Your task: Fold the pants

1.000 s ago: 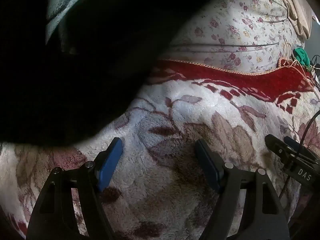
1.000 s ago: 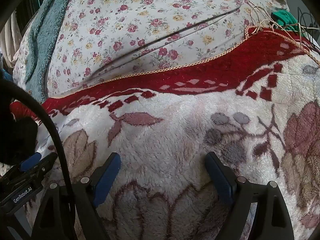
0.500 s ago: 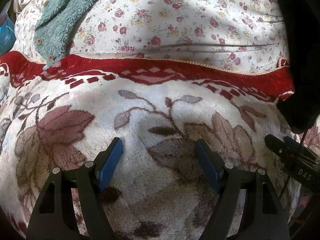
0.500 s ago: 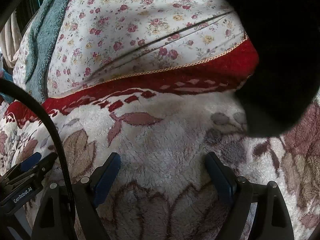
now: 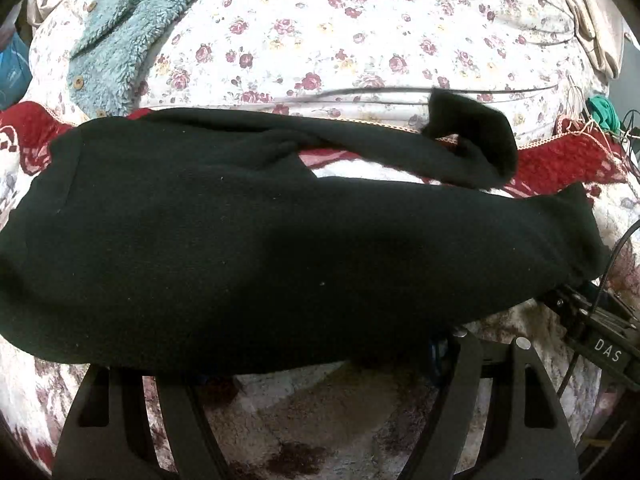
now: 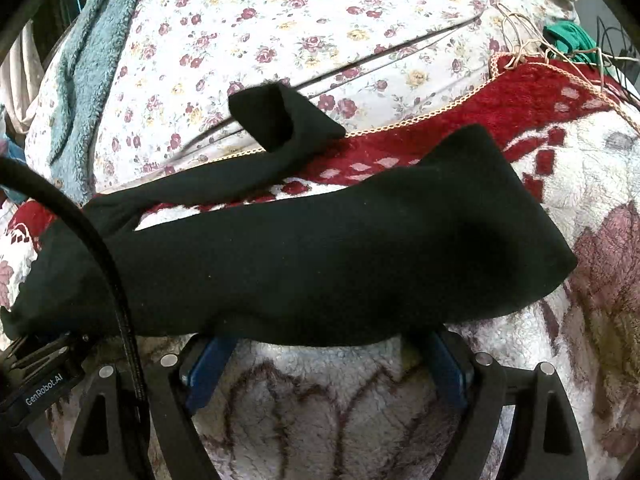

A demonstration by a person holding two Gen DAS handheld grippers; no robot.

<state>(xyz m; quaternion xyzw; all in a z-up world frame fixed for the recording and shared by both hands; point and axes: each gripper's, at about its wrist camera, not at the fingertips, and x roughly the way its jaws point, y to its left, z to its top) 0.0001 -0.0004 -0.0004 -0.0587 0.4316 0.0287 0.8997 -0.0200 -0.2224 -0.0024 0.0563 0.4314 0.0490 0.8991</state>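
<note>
Soft, even daylight is falling on the floral sheet point(image 5: 360, 40) above the black pants point(image 5: 240, 248), whose fabric is reading nearly featureless. Fisheye distortion is bending both views outward from the pants, and black vignetting is darkening the corners.

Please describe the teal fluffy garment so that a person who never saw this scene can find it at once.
Start from the floral sheet covering the far part of the bed, behind the black pants. At its far left corner lies the teal fleece garment, partly over the sheet. It is the only fluffy blue-green piece there, and small round buttons run along its edge.
</note>
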